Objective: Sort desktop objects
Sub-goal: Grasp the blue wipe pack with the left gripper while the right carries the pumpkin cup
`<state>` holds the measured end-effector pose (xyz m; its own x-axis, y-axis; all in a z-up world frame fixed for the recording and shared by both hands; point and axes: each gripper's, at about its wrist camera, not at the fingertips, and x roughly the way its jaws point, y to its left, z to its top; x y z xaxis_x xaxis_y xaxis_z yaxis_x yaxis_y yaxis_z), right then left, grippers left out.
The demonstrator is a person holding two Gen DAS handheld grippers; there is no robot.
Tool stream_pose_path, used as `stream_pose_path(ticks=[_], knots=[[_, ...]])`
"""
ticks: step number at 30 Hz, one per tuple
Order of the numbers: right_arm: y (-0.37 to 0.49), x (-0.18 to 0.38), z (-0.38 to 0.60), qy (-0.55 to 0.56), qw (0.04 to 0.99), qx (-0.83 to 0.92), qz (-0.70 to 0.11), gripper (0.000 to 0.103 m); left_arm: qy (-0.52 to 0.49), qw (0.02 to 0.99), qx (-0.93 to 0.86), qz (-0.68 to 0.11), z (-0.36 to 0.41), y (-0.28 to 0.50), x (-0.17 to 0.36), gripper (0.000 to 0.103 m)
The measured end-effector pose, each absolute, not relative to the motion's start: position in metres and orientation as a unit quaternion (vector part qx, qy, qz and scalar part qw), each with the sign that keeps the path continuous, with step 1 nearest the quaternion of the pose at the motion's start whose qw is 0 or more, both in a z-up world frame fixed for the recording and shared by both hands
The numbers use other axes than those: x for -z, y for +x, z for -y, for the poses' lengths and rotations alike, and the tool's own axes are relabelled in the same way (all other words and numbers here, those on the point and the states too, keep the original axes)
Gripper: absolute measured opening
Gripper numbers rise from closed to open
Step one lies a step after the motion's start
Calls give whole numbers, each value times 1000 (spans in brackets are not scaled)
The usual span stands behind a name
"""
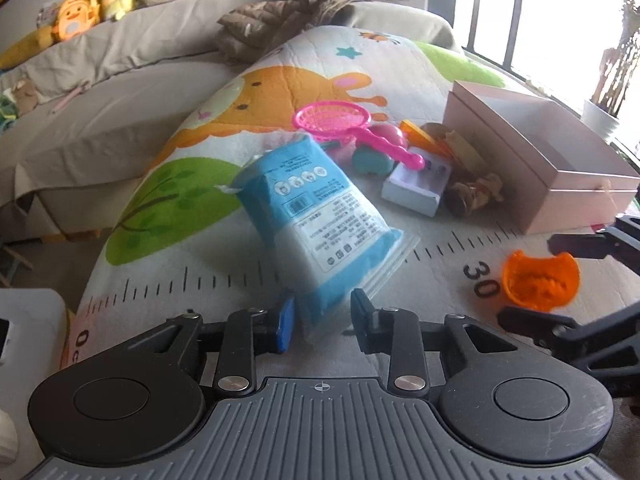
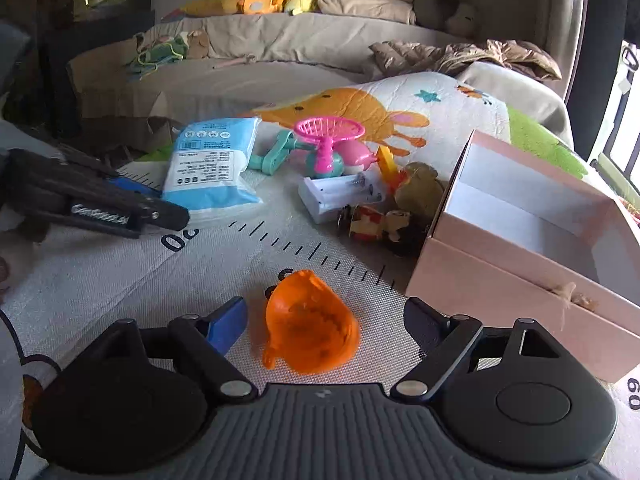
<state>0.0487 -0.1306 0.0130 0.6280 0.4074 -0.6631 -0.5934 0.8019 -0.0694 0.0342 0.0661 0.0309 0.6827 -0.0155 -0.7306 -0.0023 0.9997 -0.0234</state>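
Note:
A blue and white plastic packet [image 1: 316, 208] lies on the play mat, its near end between the fingers of my left gripper [image 1: 322, 322], which stands partly open around it. It also shows in the right wrist view [image 2: 212, 164]. An orange toy cup [image 2: 310, 328] lies on the mat between the wide-open fingers of my right gripper [image 2: 324, 326]; it also shows in the left wrist view [image 1: 540, 280]. An open, empty pink box [image 2: 520, 240] stands to the right. The left gripper [image 2: 168, 212] shows at the left of the right wrist view.
A pile of toys lies behind: a pink net scoop [image 1: 340, 124], a teal toy [image 1: 370, 162], a white tray [image 1: 416, 184] and a doll [image 2: 380, 224]. The cartoon mat [image 1: 200, 280] has a printed ruler. A sofa with plush toys [image 2: 260, 0] stands behind.

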Motion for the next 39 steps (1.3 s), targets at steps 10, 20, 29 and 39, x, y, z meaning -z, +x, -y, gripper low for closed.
stream_pose_path(ticks=[10,20,29,39], knots=[[29,-13,141,-149,885,-289,-333,45,-79,912,-81,-394,-53,91,-39,98],[9,-28,191,-126,889,-264,-352,45,-14,913,-39,-405,-41,58,-31,57],[-2,-77,262,-95,925,-197,-310,45,25,922,116,-368,15,3,-78,57],[95,-164,307,-9,963,-152,-224,54,27,950,164,-262,107,111,-122,68]])
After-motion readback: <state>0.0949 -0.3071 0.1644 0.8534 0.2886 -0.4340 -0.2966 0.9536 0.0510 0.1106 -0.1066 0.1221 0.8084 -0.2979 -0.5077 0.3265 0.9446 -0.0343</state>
